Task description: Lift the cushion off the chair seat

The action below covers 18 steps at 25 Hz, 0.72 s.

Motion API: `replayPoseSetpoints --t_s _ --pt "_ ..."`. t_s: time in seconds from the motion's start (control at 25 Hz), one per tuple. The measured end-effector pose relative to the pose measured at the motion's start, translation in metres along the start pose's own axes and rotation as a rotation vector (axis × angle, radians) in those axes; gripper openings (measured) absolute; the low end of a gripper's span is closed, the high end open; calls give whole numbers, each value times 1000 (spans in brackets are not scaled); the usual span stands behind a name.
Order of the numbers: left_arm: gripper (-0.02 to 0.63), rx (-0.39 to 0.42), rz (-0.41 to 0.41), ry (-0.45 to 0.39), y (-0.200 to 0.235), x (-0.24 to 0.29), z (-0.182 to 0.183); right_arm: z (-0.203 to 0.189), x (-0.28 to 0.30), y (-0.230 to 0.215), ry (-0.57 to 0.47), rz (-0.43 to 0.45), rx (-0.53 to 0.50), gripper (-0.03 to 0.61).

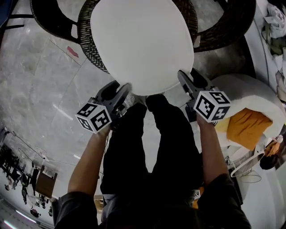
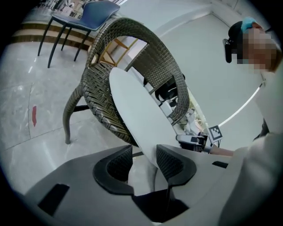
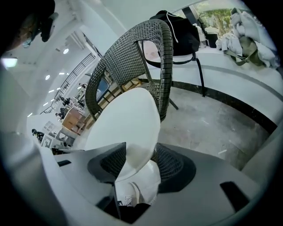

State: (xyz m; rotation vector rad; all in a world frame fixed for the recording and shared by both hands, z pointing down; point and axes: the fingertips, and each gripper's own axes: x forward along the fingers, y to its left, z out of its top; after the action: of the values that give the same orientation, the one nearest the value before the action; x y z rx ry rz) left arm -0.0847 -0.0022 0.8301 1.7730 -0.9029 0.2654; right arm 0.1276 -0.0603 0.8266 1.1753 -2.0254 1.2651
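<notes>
A round white cushion (image 1: 142,42) lies on the seat of a dark wicker chair (image 1: 89,42). My left gripper (image 1: 119,89) sits at its near left edge and my right gripper (image 1: 191,78) at its near right edge. In the left gripper view the cushion (image 2: 137,110) runs edge-on between the open jaws of the left gripper (image 2: 143,152), close to the right pad and apart from the left one. In the right gripper view the cushion (image 3: 124,123) rim lies between the right gripper (image 3: 139,152) jaws, which stand wide. The wicker back (image 3: 146,39) rises behind.
The person's black-trousered legs (image 1: 147,147) stand right against the chair front. A white round seat with an orange pillow (image 1: 248,127) is at the right. More wicker chairs (image 1: 223,27) stand behind. A blue chair (image 2: 97,13) is farther off. Polished stone floor surrounds them.
</notes>
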Motion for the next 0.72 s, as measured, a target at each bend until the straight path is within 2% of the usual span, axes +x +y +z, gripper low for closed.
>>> replayPoseSetpoints --t_s 0.08,0.4,0.72 --pt "135 14 -19 6 -4 2 0 0 0 0 -9 -19 -26 193" --pt "56 20 -10 -2 -11 -2 5 10 -8 6 -33 -94 -91 58" --pt "40 98 -6 -45 -53 -35 43 50 -49 40 -90 -105 -131 35"
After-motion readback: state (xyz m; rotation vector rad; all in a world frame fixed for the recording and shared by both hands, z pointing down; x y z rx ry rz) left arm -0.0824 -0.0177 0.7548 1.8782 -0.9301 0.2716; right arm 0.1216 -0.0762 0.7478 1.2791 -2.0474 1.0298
